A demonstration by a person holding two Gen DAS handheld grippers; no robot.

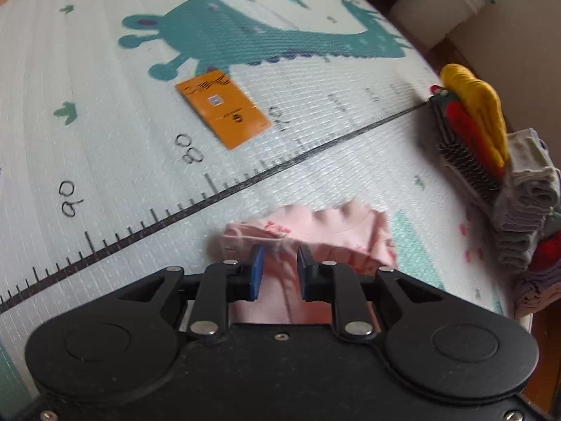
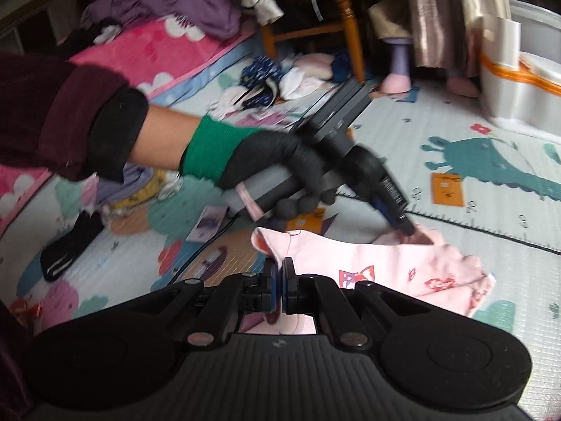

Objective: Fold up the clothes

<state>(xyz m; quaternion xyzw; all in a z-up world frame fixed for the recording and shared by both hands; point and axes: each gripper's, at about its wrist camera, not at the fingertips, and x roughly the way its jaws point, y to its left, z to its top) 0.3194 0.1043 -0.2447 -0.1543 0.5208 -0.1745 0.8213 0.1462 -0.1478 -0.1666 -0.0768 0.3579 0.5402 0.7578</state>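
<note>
pink garment [image 2: 385, 266] lies low centre on the play mat [image 1: 105, 147]. only the right wrist view shows the right gripper [image 2: 279, 280] pinched tight on its hem; the left gripper [image 1: 279, 270] straddles cloth, half open. bare mat spreads upper left around an orange card [image 1: 224, 108].

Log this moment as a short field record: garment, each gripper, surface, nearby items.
garment: pink garment, lying on the mat
left gripper: open, over the garment, fingers astride the fabric
right gripper: shut on pink garment's edge
surface: play mat with dinosaur print and ruler line
nearby: orange card; stack of folded clothes at mat edge
</note>
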